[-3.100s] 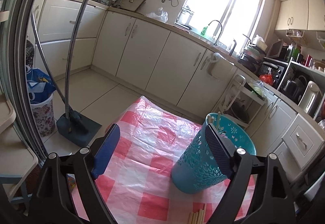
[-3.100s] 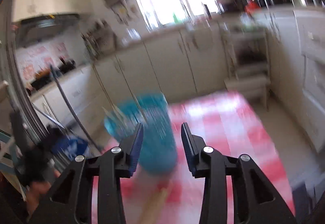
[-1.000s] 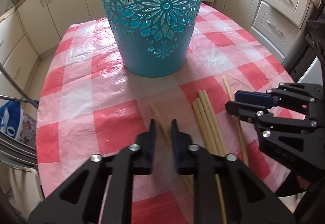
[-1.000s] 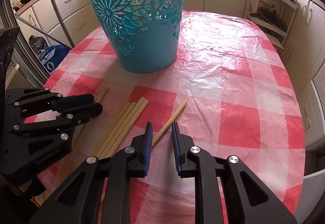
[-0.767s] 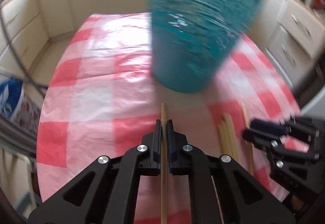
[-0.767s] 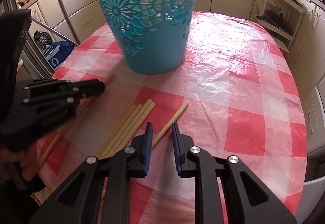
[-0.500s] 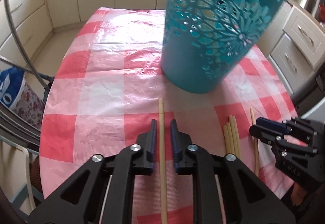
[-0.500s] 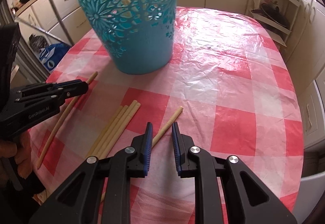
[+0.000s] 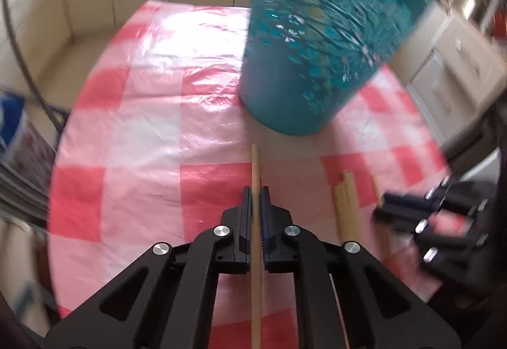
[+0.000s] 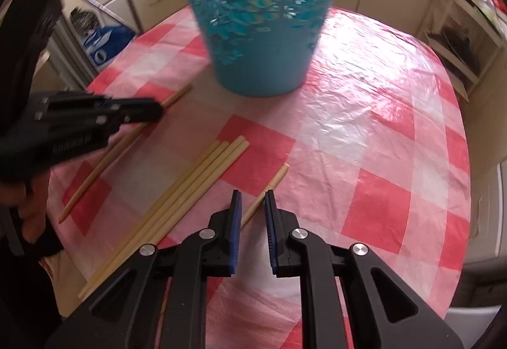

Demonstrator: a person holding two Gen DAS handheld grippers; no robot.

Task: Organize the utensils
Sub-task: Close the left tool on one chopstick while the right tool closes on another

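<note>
The left gripper [image 9: 256, 201] is clamped on one chopstick [image 9: 255, 165] pointing toward the teal holder [image 9: 317, 41]; the right gripper [image 10: 253, 203] stands slightly parted astride another chopstick [image 10: 275, 179], nearer than the holder.

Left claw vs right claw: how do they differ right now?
The left claw is shut on a single wooden chopstick; the right claw stands slightly apart, pads not touching the lone wooden chopstick between them. Both point down at the red-and-white checked tablecloth.

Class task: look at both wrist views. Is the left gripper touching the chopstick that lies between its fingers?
Touching. In the left wrist view the left gripper has both blue pads pressed against the chopstick, with no gap either side.
</note>
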